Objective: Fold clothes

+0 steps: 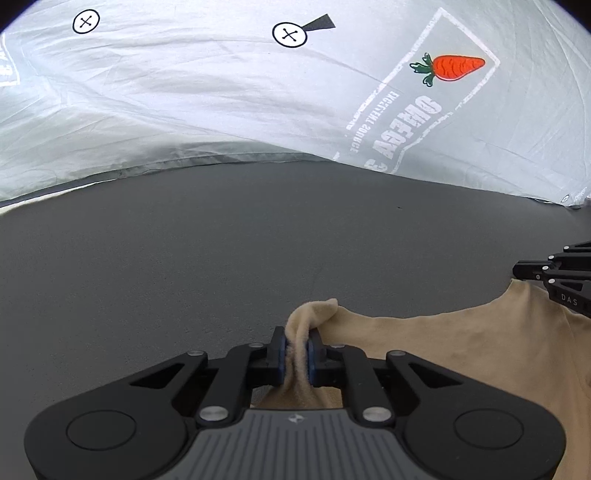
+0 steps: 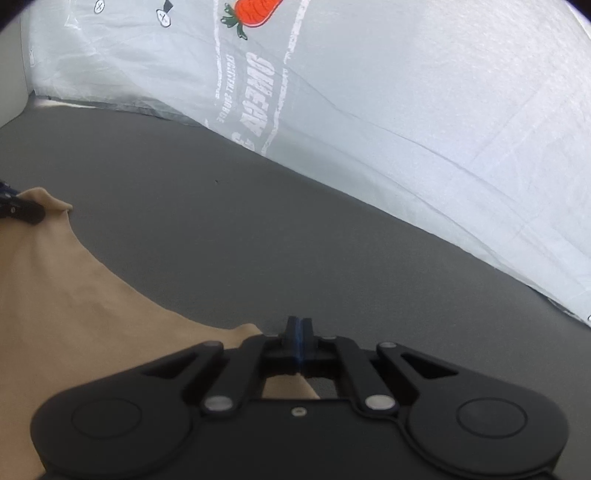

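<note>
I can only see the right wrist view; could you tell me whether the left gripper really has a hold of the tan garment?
Observer: Yes, the left gripper is shut on a bunched fold of the tan garment, which pokes up past the pads.
Operator: Thank you; is the edge between the grippers taut?
Observer: It sags in a shallow curve toward the right gripper.
Operator: Anything ahead?
Observer: Bare grey surface, then a white printed sheet.

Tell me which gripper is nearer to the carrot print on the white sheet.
Probably the right gripper, though it's close. The carrot print sits ahead and slightly left of it; for the left gripper it lies ahead, off to the right. Both hold the tan garment.
</note>
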{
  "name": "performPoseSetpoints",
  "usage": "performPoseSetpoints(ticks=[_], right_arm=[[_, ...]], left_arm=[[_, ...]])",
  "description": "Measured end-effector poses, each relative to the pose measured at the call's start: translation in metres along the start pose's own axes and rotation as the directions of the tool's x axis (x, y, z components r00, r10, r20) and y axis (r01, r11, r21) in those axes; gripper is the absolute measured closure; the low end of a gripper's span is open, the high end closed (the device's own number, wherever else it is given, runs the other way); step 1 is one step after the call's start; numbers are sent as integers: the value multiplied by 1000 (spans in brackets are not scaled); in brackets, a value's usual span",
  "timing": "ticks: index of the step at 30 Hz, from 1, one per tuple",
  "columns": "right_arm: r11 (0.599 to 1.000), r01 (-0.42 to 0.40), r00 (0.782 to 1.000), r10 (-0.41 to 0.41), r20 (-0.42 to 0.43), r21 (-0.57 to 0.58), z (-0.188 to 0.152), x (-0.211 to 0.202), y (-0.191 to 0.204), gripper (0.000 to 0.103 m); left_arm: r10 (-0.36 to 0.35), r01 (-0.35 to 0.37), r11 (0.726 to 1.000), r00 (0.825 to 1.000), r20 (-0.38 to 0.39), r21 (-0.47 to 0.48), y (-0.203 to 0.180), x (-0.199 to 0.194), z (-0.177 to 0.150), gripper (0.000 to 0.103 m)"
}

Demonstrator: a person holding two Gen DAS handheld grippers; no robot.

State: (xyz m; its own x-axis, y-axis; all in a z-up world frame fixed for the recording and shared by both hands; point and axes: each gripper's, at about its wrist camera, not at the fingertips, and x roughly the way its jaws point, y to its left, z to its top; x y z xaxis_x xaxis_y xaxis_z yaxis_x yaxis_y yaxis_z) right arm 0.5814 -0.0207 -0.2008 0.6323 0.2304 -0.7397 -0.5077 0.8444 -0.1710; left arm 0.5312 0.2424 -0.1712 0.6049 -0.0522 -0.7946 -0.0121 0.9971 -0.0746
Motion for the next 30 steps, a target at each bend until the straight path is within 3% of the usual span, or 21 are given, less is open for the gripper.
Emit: performPoseSetpoints(ticks=[1,2,4,5,6,8,12,15,19,22,24,30], right_arm=[[999,19,1000,-19,7,30,0,-3,-3,101],[997,38,999,-39,16,65,0,-7,-7,94],[982,64,996,-75,57,178,-3,-31,-22,63],[968,67,992,-90,85,240,-6,-48,-30,45],[953,57,990,-92,103,298,-11,-65,-36,44],[918,26,988,-83,127,396,-29,-104,-45,44],[926,26,993,-67,97,377,-101,-173,-29,44],[939,46,999,-51,7,342,-163,-206,-4,44],[929,51,994,-12,-110,366,-227,-235,24,44],[925,41,987,23,-161,378,-257,-253,43,43],[939,45,984,16,-175,341,-267,-263,57,36],[962,33,980,22,-197,271,-286,-278,78,31]], left_arm=[[28,-28,1000,1000,-7,5,-2,-1,2,77],[58,-58,998,998,-6,2,-2,-6,4,67],[89,-89,996,996,29,-21,0,-26,8,62],[94,-91,995,994,59,-45,0,-42,9,54],[98,-92,993,991,93,-72,-2,-59,8,39],[106,-89,990,983,149,-113,-9,-97,-3,26],[88,-72,988,989,116,-138,-40,-155,-58,26],[66,-63,995,997,36,-78,-69,-185,-120,26],[83,-84,996,990,-113,-2,-91,-208,-202,26],[59,-67,997,976,-207,-31,-96,-217,-243,26],[64,-71,997,970,-237,-20,-97,-222,-258,26],[191,-200,980,954,-230,-12,-84,-235,-276,25]])
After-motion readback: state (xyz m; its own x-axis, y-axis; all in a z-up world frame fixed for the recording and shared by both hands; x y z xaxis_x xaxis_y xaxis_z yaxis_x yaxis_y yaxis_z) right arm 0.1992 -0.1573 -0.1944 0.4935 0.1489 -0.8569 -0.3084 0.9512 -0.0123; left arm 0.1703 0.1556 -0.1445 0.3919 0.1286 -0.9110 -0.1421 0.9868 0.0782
